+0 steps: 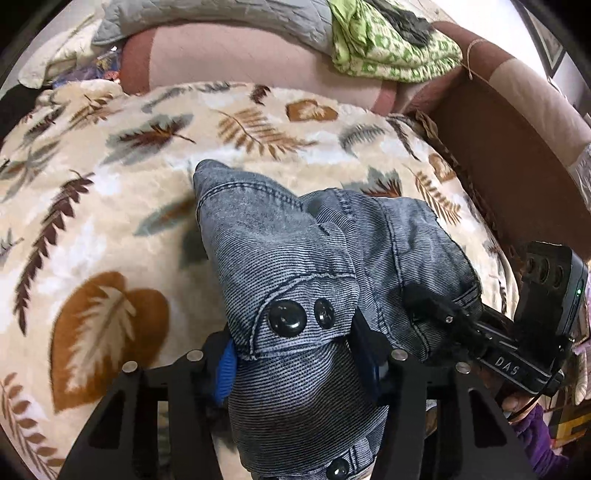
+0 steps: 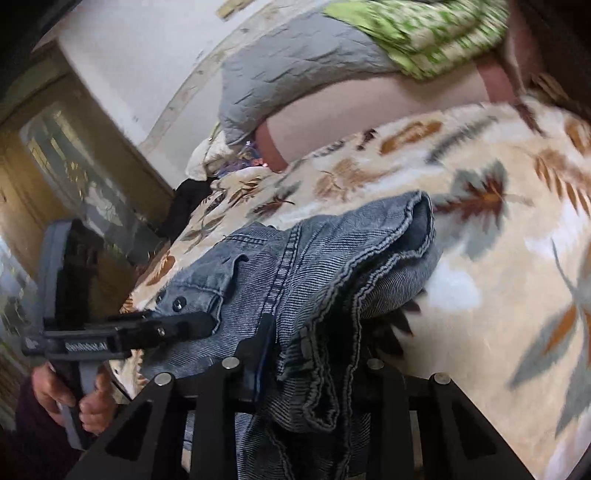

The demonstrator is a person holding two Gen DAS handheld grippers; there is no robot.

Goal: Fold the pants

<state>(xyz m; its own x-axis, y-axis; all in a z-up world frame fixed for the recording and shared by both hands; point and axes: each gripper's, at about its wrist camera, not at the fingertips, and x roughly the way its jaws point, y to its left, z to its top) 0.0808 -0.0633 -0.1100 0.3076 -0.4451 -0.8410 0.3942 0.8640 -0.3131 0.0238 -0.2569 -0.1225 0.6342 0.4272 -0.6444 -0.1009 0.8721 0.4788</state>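
Observation:
Blue-grey denim pants (image 1: 266,236) lie bunched on a cream blanket with a leaf print (image 1: 110,206). In the left wrist view my left gripper (image 1: 295,354) is shut on the waistband, just below two black buttons (image 1: 287,318). To its right, my right gripper (image 1: 428,302) bites another fold of the denim. In the right wrist view the pants (image 2: 332,243) hang in a lifted bundle, and my right gripper (image 2: 317,339) is shut on their stitched hems. The cloth hides its right finger. My left gripper (image 2: 192,325) comes in from the left onto the buttoned part.
A pink-and-brown bolster (image 1: 240,55) runs along the blanket's far edge, with a grey quilt (image 1: 221,18) and a green patterned cloth (image 1: 391,48) on it. A brown board (image 1: 509,155) stands at the right. A person's hand (image 2: 55,391) holds the left gripper; a door (image 2: 55,166) is behind.

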